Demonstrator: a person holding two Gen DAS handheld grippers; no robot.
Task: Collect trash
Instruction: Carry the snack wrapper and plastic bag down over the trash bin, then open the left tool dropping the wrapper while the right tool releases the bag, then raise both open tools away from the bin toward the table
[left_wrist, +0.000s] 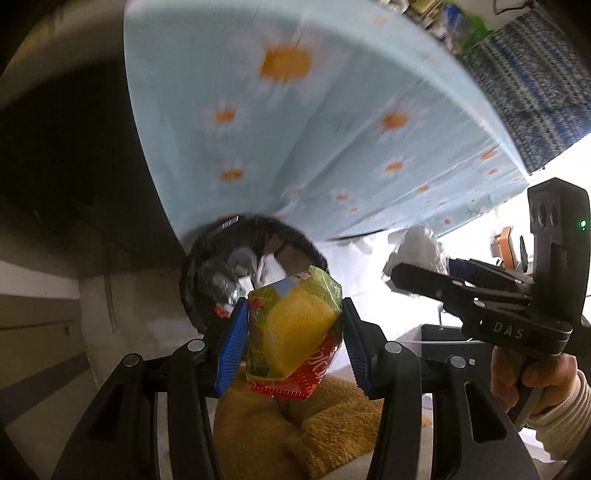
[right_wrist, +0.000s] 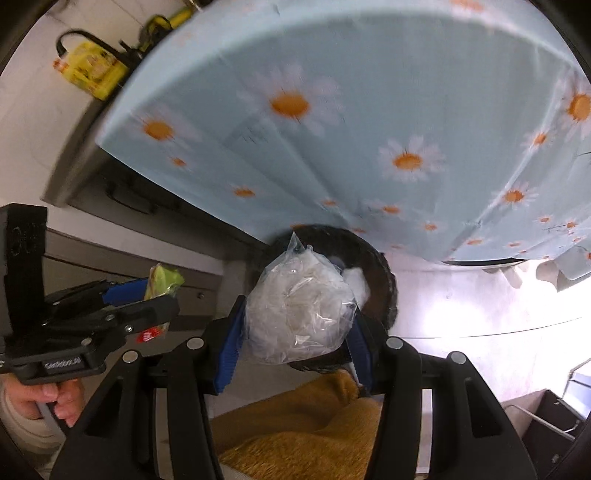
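Observation:
My left gripper (left_wrist: 291, 332) is shut on a yellow-green and red snack wrapper (left_wrist: 295, 328), held just in front of the black trash bin (left_wrist: 207, 254), which holds foil and paper scraps. My right gripper (right_wrist: 295, 325) is shut on a crumpled clear plastic bag (right_wrist: 299, 317), held right over the same bin (right_wrist: 384, 280). In the left wrist view the right gripper (left_wrist: 402, 277) shows at the right with the plastic bag (left_wrist: 417, 243). In the right wrist view the left gripper (right_wrist: 155, 295) shows at the left with the wrapper (right_wrist: 164, 282).
A table with a light blue daisy tablecloth (right_wrist: 332, 129) hangs over the bin. An orange fuzzy cloth (right_wrist: 303, 424) lies below both grippers. A yellow bag (right_wrist: 88, 70) sits at the far left on a grey cabinet. A woven blue rug (left_wrist: 532, 92) is at the upper right.

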